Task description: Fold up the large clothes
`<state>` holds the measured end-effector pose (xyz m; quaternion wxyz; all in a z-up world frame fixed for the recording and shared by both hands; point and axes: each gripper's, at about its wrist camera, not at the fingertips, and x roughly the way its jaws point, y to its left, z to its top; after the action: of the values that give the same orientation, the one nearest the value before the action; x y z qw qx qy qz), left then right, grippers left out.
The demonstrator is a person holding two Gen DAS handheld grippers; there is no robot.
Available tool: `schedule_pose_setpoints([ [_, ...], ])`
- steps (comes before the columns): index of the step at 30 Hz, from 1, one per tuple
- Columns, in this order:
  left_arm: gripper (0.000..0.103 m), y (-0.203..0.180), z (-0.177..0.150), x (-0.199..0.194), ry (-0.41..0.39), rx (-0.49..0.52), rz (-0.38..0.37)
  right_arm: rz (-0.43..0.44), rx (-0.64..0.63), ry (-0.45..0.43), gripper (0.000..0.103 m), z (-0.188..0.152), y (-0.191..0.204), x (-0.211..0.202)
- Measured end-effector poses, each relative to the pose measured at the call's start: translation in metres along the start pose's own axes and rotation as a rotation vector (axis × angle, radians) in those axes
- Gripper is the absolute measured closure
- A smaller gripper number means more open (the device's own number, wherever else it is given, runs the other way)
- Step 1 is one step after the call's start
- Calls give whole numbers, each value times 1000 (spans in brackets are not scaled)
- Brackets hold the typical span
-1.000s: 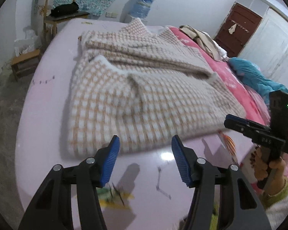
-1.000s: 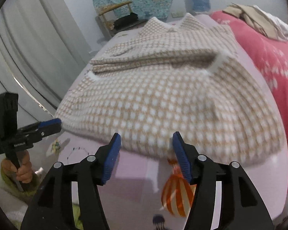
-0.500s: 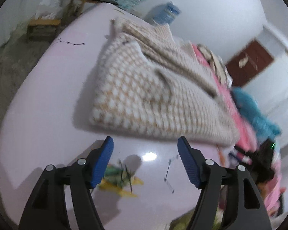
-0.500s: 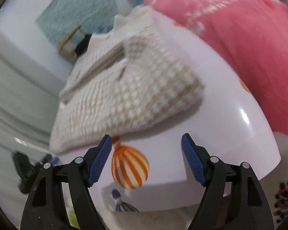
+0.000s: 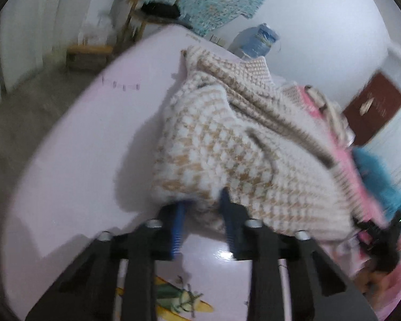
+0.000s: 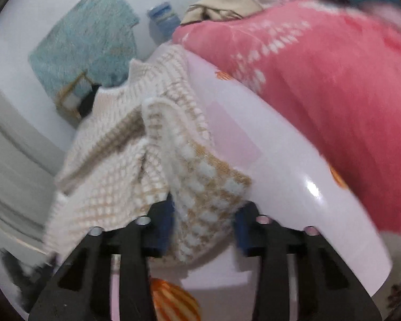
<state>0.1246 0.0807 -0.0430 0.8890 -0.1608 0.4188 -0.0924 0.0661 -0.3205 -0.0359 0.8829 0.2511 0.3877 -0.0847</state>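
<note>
Left gripper: low over the near edge of the surface, pointing forward; its blue fingers are drawn in on the sweater's near left corner, cloth bunched between them.
Right gripper: tilted, at the sweater's near right corner; a fold of cloth sits between its fingers, but blur hides whether they press it, so I cannot tell.
Sweater: checked beige and white, lying on the pale pink surface, its near hem lifted at both corners, the far end with the collar flat.
Blanket: pink, heaped just beside the surface on the right.
Water jug: against the wall beyond the sweater.
Chair: wooden, in the far left corner.
</note>
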Motion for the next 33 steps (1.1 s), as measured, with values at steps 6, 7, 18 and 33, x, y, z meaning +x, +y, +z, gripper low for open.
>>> schedule_pose_setpoints([
  [6,95,-31,-2,-44,-136,225,97,-70,-252,-95,96,-2,36,-38],
  [7,95,-31,-2,-52,-142,231,92,-62,-259,-95,96,-2,36,-46],
  [18,92,31,-38,-98,135,80,3,76,-141,147,77,-24,-14,-69],
  [33,81,-43,1,-68,98,267,-320,287,-351,190,64,0,71,-47],
])
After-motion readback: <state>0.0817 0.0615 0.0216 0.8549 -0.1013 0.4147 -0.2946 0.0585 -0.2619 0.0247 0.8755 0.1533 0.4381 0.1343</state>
